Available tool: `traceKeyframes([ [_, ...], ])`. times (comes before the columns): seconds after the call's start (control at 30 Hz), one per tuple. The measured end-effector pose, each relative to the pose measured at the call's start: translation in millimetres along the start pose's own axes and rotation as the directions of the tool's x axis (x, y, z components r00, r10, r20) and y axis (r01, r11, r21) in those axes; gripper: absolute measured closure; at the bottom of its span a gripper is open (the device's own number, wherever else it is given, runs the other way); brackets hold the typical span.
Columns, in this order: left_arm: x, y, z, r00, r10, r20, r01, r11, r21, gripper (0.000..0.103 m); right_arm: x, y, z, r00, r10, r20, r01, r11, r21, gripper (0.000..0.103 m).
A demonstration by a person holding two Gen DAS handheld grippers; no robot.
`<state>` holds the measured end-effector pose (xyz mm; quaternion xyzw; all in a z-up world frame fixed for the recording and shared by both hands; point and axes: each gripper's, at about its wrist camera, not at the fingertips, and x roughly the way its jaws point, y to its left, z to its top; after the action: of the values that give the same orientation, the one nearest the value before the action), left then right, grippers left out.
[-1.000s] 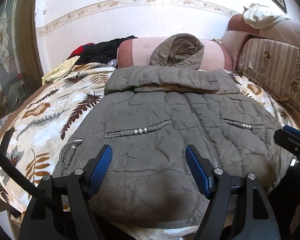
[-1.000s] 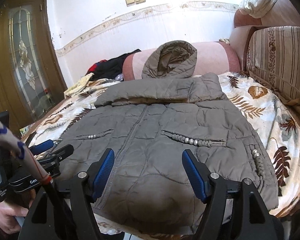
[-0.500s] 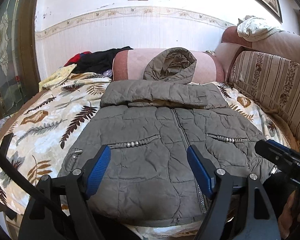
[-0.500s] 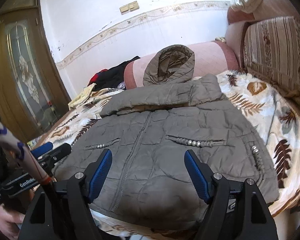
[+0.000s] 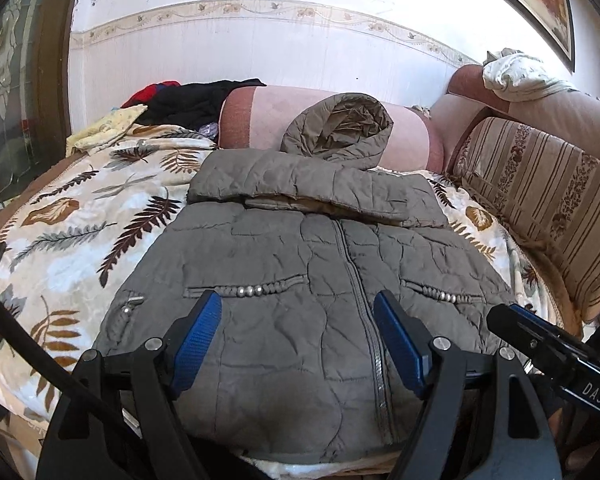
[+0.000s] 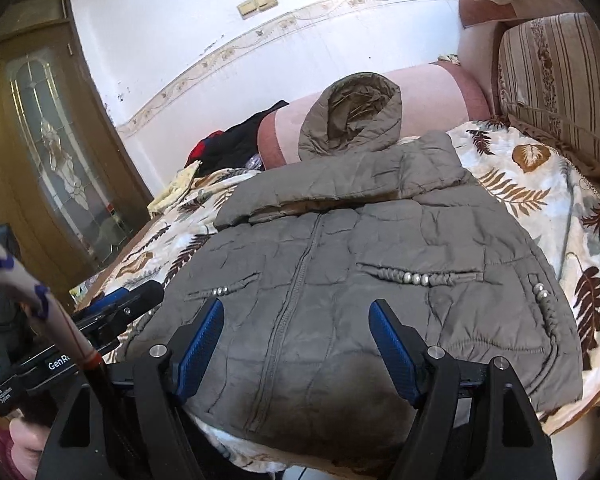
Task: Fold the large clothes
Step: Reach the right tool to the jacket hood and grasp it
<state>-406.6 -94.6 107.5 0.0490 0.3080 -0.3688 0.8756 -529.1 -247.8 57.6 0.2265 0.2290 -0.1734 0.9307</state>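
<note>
An olive-grey quilted hooded jacket (image 5: 300, 280) lies front up and zipped on the bed, hem towards me. Its sleeves are folded across the chest in a band (image 5: 312, 188) below the hood (image 5: 340, 132), which leans on a pink bolster. My left gripper (image 5: 298, 308) hovers open above the hem, left of the zip, nothing between its blue pads. My right gripper (image 6: 296, 312) is open over the right half of the same jacket (image 6: 380, 260), above the hem, also empty. Each gripper shows in the other's view: the right one (image 5: 540, 340), the left one (image 6: 112, 316).
A leaf-patterned blanket (image 5: 80, 232) covers the bed. The pink bolster (image 5: 260, 120) lies at its head, with dark and red clothes (image 5: 188, 100) piled to its left. A striped sofa back (image 5: 540, 200) runs along the right. A wooden glazed door (image 6: 52, 140) stands at left.
My left gripper has risen and drawn back a little, so more of the jacket shows beyond it. The right gripper has rolled slightly. Both stay open; the jacket has not moved.
</note>
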Motion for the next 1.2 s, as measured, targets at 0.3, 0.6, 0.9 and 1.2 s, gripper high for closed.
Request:
traceKeyframes([
  [0.3,39.9,4.0,30.3,1.000,0.004,-0.017,-0.004,1.000,-0.020,0.025,32.9,-18.0,32.6,1.000,-0.021,-0.010,0.021,1.000,-0.012,0.023],
  [0.6,97.9,-3.7,65.4,1.000,0.007,-0.028,-0.008,1.000,-0.030,0.025,96.0,-65.5,66.7,0.992,-0.114,-0.053,0.119,0.989,0.091,0.023],
  [0.9,171.8,-9.3,82.0,0.998,0.015,-0.056,-0.018,0.998,-0.055,0.025,127.3,-65.4,55.9,0.982,-0.111,-0.150,0.125,0.989,0.084,0.023],
  [1.2,214.5,12.6,63.2,0.987,-0.007,-0.159,-0.010,0.994,-0.108,0.025,156.1,-65.5,49.7,0.964,-0.127,-0.232,0.150,0.985,0.081,0.023],
])
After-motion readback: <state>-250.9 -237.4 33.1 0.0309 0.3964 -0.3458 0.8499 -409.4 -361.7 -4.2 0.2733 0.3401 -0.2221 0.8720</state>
